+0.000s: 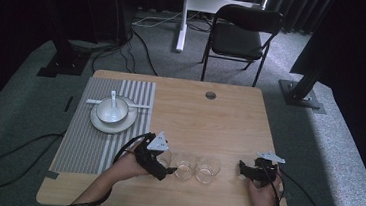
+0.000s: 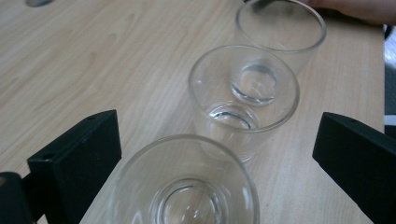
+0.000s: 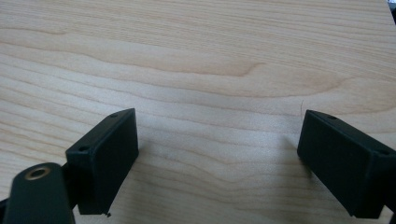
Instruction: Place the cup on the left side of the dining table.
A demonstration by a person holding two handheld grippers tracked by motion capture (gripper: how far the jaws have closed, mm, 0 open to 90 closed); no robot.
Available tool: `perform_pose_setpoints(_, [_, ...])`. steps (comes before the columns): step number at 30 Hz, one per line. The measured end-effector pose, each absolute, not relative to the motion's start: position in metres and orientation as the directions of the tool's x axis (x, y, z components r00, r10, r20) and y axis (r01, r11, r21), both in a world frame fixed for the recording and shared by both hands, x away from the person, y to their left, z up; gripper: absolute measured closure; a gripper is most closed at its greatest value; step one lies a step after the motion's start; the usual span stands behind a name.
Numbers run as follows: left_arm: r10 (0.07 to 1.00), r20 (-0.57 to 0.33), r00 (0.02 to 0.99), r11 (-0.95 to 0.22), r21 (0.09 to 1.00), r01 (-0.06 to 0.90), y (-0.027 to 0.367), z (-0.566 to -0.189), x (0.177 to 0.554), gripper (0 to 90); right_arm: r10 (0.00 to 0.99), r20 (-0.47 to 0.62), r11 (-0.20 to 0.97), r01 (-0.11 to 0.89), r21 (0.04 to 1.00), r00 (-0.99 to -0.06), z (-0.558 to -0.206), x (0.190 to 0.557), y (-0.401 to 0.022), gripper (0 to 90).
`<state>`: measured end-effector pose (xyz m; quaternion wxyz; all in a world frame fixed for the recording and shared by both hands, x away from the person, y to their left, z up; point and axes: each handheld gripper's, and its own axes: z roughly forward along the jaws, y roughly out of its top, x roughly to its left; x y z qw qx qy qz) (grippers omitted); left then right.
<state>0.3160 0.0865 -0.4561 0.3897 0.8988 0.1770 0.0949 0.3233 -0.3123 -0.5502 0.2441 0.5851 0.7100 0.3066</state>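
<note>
Left gripper view: left gripper (image 2: 215, 154) has its jaws spread wide, one on each side of the near glass (image 2: 184, 186); neither jaw touches it, so nothing is held.
Near glass: first of three in a row running away from the camera, then the middle glass (image 2: 243, 100), then the far glass (image 2: 280, 32); all upright and seemingly empty.
Spacing: rims sit close together, near glass just beside the middle one; whether they touch cannot be told.
Place: in the high view the row stands on the bare table (image 1: 230, 117) near its front edge, between the two grippers; the near glass (image 1: 164, 157) sits right at the left gripper (image 1: 160, 167).
Handling: clear, thin-walled glass, probably light, stiff, slippery and easy to chip; a hard squeeze or a knock against its neighbour is the risk.
Hold: best taken across the wall around mid-height, jaws square to the sides, closing gently.
Left hand: forearm comes in from the bottom edge, angled right, gripper low and pointed along the row.
Right gripper: right gripper (image 3: 217, 154) is wide open over bare wood, holding nothing; in the high view it (image 1: 253, 170) rests near the front right, well apart from the glasses.
Beyond: bowl (image 1: 111, 109) with spoon on a plate, on a striped mat (image 1: 84, 144) at the left.
</note>
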Motion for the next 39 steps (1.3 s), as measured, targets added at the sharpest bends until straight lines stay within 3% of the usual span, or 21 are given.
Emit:
perform_pose_setpoints(32, [0.308, 0.088, 0.947, -0.792, 0.575, 0.204, 0.023, -0.457, 0.325, 4.1, 0.981, 0.012, 0.127, 0.681, 0.721, -0.196, -0.55, 0.323, -0.312, 11.9])
perform_pose_setpoints(39, [0.298, 0.053, 0.953, -0.814, 0.535, 0.225, 0.017, -0.463, 0.329, 4.8, 0.98, 0.012, 0.128, 0.681, 0.721, -0.196, -0.55, 0.323, -0.312, 11.9])
